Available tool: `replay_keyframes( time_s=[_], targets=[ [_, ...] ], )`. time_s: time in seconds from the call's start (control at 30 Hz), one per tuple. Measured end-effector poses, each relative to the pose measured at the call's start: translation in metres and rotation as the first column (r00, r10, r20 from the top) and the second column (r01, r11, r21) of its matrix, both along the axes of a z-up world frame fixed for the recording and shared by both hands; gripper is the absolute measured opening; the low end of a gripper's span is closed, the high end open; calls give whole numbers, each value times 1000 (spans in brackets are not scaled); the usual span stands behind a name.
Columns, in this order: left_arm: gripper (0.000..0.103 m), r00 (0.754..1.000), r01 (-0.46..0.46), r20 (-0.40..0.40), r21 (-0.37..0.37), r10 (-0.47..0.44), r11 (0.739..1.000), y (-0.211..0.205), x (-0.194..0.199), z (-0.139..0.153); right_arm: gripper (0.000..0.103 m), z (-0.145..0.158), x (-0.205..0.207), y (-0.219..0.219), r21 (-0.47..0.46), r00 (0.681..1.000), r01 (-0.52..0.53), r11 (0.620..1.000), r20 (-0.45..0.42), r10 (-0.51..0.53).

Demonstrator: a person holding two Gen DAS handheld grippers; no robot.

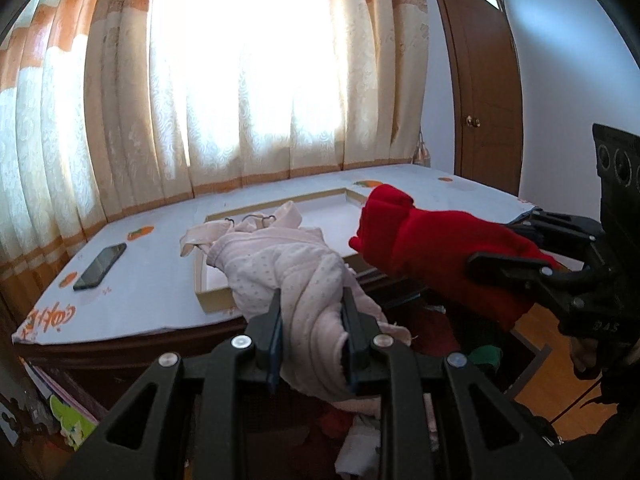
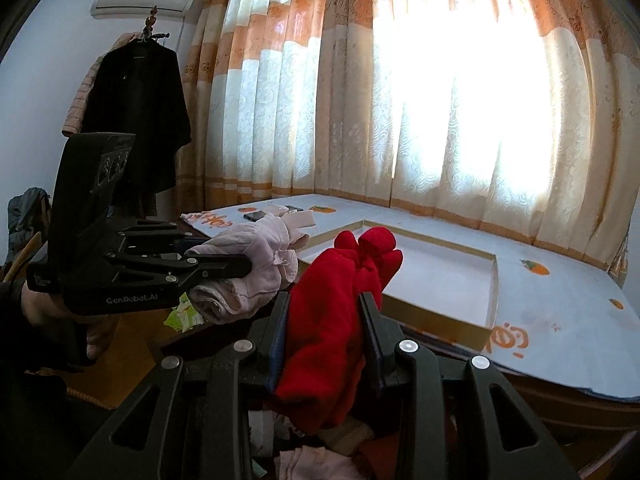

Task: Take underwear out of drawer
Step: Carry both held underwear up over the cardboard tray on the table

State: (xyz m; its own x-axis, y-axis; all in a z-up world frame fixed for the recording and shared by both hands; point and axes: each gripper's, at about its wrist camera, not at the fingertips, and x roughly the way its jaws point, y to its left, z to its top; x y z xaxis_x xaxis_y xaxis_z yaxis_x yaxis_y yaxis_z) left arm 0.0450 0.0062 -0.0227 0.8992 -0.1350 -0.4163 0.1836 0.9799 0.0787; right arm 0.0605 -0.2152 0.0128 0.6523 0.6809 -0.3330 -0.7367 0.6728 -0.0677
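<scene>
Left wrist view: I see a table (image 1: 152, 280) covered with a white printed cloth across the middle of the frame, a drawn curtain (image 1: 240, 80) behind it and a brown door (image 1: 488, 100) at upper right. A dark phone (image 1: 100, 266) lies on the table at centre left. A shallow cardboard box (image 1: 202, 280) sits on the table beyond both grippers. Loose clothes (image 1: 360, 440) lie below the fingers at the bottom of the frame.

The left gripper (image 1: 312, 332) is clamped on pink underwear (image 1: 288, 276); the garment bunches between the pads and drapes forward over the near edge of the box.

Right wrist view: a black coat (image 2: 136, 120) hangs at upper left under a wall air conditioner (image 2: 144, 0). The right gripper (image 2: 326, 332) is closed on red underwear (image 2: 340, 300), which stands up between the pads at frame centre, in front of the box. The pink garment hangs just left of the red one, apart from it.
</scene>
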Motion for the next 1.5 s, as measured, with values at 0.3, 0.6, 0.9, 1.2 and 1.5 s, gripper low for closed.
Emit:
replay_keyframes(
  time_s=[0.3, 0.6, 0.9, 1.2, 1.5],
  targets=[
    [22, 1000, 8, 24, 21, -8, 1000, -5, 20, 3, 36, 9, 9, 0, 14, 999, 22, 1000, 32, -22],
    [22, 998, 14, 59, 39, -16, 999, -9, 34, 15, 36, 16, 28, -8, 32, 997, 68, 997, 40, -69],
    [22, 998, 21, 57, 52, -24, 998, -14, 52, 20, 36, 23, 48, -16, 23, 992, 114, 993, 59, -115],
    [22, 997, 34, 70, 74, -40, 997, -20, 72, 27, 36, 27, 72, -21, 27, 988, 146, 989, 37, -147],
    [22, 998, 65, 13, 67, -66, 996, -20, 118, 34, 36, 35, 111, -19, 6, 983, 183, 983, -13, -183]
  ],
)
